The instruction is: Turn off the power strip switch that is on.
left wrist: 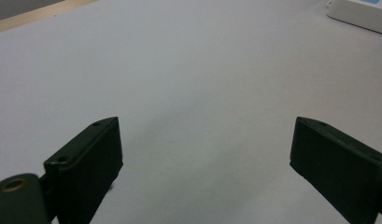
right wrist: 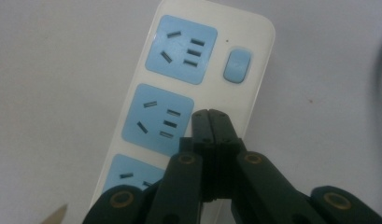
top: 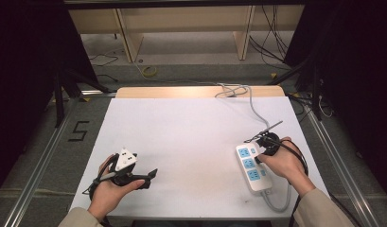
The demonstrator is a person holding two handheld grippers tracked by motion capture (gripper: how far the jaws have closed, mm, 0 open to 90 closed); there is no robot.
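A white power strip [top: 253, 168] with three blue sockets lies at the table's right side, in front of the person's right hand. My right gripper [top: 260, 152] is over it, shut with nothing between its jaws. In the right gripper view the closed tips [right wrist: 210, 115] sit just right of the middle socket [right wrist: 159, 120], below a blue switch [right wrist: 236, 66] on the strip [right wrist: 205, 25]; whether they touch it I cannot tell. My left gripper [top: 149, 178] rests at the front left, and its jaws [left wrist: 205, 135] stand wide open over bare white surface. The strip's end [left wrist: 361, 11] shows far off.
A white sheet [top: 191, 127] covers the table, with a wooden edge [top: 196, 91] at the far side. The strip's grey cable [top: 278, 204] loops near the front edge, and another grey cable [top: 251, 101] runs to the far edge.
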